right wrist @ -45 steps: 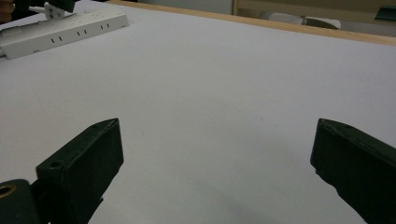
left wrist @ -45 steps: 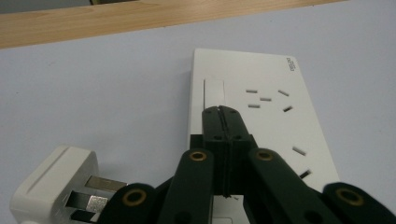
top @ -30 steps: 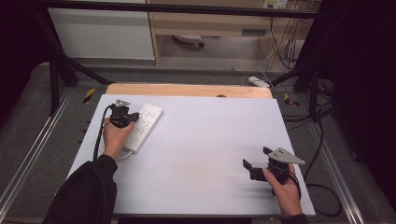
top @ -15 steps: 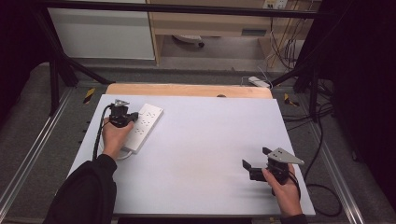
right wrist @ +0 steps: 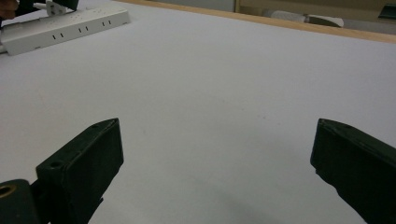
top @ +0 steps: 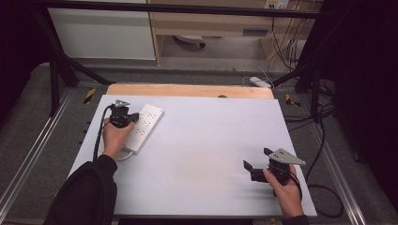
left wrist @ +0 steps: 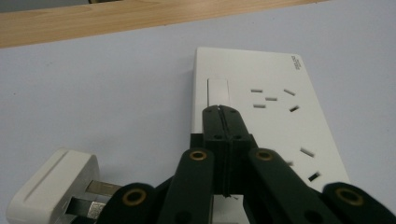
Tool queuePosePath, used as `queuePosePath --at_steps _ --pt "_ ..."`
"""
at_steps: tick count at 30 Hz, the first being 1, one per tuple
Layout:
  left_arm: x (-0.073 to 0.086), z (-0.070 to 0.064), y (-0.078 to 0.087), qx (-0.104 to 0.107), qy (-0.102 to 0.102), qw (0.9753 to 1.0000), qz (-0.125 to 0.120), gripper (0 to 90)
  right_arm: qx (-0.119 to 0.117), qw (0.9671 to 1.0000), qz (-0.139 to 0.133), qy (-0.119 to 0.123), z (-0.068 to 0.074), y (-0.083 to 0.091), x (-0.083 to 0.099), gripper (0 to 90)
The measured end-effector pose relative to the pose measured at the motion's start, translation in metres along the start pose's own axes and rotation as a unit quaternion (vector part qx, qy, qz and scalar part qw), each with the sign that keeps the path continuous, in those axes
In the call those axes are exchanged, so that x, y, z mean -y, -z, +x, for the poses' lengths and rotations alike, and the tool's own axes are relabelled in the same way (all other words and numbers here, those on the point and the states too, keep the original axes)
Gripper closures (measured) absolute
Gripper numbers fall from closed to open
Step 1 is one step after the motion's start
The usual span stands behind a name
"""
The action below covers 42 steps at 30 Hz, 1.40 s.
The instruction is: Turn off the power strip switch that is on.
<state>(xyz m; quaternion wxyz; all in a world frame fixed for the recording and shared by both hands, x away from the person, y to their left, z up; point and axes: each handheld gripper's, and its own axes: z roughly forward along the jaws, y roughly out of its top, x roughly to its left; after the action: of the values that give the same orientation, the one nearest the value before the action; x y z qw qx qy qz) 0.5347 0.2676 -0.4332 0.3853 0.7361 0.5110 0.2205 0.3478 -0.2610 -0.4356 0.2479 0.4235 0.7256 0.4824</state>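
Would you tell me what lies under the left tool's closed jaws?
The white power strip lies under the left tool, near its switch. The strip's near end is hidden by the jaws.

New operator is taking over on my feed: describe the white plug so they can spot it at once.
Start at the white table and go to its far-left part, where the white power strip lies. The white plug lies on the table just beside the strip, next to the shut left gripper. Its bare metal prongs and small, blocky body set it apart from the long, flat strip.

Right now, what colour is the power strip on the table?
White. The power strip shows best in the left gripper view, lying on the pale table.
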Motion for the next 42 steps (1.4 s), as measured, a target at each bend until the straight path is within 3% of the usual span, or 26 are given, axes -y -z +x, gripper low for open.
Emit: queuePosePath --at_steps 35,42 --pt "0.0001 -0.0001 -0.0006 -0.001 0.008 1.0000 0.004 90.0 -0.001 1.0000 0.000 0.000 0.0000 0.0002 -0.0001 2.9" --pt "0.0002 -0.0022 -0.0005 -0.004 0.001 1.0000 0.003 90.0 -0.001 1.0000 -0.001 0.000 -0.0003 0.0009 -0.0002 2.9"
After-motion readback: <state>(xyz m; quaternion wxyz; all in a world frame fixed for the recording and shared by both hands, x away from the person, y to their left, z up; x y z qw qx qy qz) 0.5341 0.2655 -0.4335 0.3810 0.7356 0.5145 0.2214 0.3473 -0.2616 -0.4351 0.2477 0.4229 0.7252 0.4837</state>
